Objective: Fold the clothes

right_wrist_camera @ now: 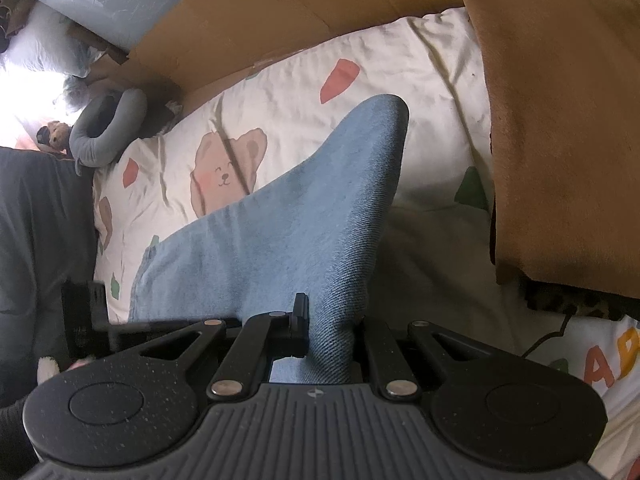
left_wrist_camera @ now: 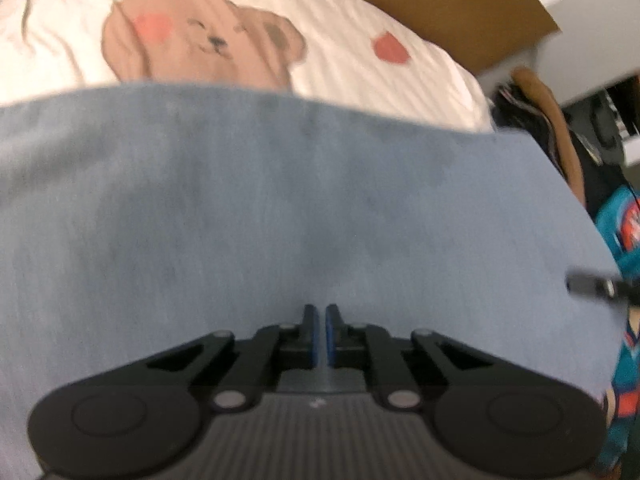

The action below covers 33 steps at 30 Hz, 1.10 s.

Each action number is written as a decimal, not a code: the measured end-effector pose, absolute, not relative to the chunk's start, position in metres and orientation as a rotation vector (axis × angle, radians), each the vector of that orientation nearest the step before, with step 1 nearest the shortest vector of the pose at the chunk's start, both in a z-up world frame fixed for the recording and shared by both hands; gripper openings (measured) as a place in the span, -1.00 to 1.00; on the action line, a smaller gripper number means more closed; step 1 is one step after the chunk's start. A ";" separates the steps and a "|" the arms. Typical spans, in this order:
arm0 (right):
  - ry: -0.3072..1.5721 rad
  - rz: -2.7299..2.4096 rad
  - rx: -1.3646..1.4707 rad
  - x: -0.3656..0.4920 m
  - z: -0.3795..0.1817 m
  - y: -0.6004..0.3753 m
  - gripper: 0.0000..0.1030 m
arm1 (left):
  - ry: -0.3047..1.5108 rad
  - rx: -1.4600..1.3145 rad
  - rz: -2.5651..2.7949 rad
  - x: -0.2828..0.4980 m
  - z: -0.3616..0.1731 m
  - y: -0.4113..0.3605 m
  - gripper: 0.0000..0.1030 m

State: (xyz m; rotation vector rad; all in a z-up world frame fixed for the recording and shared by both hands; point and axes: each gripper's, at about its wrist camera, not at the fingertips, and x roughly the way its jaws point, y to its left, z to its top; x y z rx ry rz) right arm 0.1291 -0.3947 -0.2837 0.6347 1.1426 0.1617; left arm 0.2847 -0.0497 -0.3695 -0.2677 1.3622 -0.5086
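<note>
The light-blue denim garment [right_wrist_camera: 280, 216] lies across the bear-print bedsheet [right_wrist_camera: 400, 60] on the bed; the right tool [right_wrist_camera: 326, 320] is clenched on a raised fold of it; the left tool [left_wrist_camera: 320, 332] is pinched together over the denim, with only a thin sliver of blue between its pads.

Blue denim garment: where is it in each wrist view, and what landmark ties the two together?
Left wrist: the blue denim garment fills the middle band edge to edge, just ahead of the shut left gripper.
Right wrist: it rises from the right gripper, clamped on a fold, to a rounded tip at upper centre.
Shared landmark: the bear print on the white bedsheet, just beyond the denim in both.
</note>
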 end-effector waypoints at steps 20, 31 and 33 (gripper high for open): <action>1.158 0.181 0.564 0.142 -0.260 -0.377 -0.88 | 1.293 -0.184 -0.499 0.368 -0.367 -0.074 -0.89; 1.187 0.150 0.500 0.157 -0.226 -0.345 -0.88 | 1.296 -0.281 -0.490 0.325 -0.370 -0.051 -0.76; 1.190 0.149 0.480 0.160 -0.218 -0.337 -0.88 | 1.299 -0.295 -0.486 0.315 -0.369 -0.046 -0.70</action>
